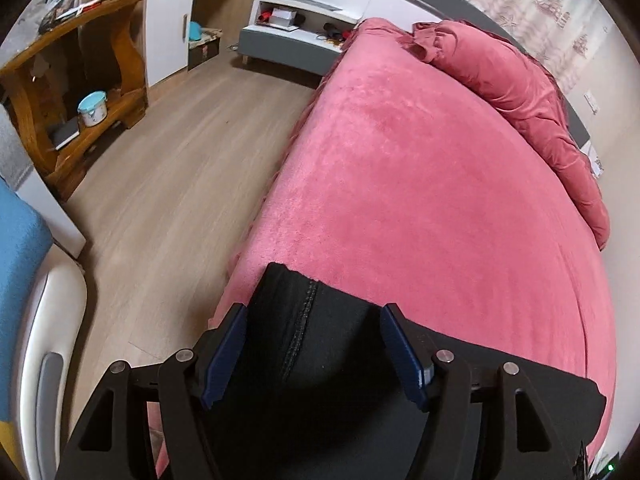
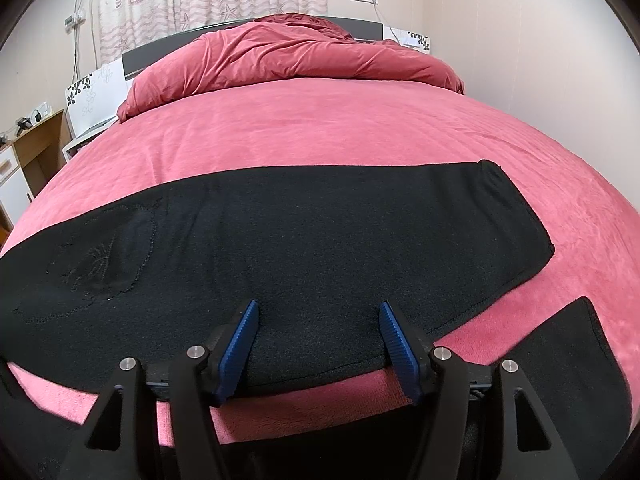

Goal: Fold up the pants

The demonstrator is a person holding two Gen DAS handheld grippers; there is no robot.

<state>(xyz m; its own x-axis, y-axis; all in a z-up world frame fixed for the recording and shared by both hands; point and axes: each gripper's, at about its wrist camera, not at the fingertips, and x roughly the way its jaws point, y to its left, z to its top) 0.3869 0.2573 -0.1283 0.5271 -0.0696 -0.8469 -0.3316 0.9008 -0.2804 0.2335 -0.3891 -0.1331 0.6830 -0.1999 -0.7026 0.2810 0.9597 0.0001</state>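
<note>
Black pants [image 2: 304, 232] lie spread flat across the pink bed cover [image 2: 320, 132], one leg reaching to the right and a second leg end [image 2: 560, 344] at the lower right. A stitched pocket [image 2: 108, 256] shows at the left. My right gripper [image 2: 318, 336] is open just above the pants' near edge, with nothing between its blue pads. In the left wrist view my left gripper [image 1: 312, 344] is open over the pants' waist end [image 1: 308, 320] at the bed's near left corner, the central seam running between its pads.
A rumpled red duvet [image 2: 296, 60] lies along the headboard. Left of the bed is wood floor [image 1: 160, 184], a wooden shelf unit [image 1: 72, 92], a white cabinet [image 1: 172, 20] and a low grey-and-white bedside unit [image 1: 288, 36]. A white chair with blue cloth [image 1: 24, 280] stands near left.
</note>
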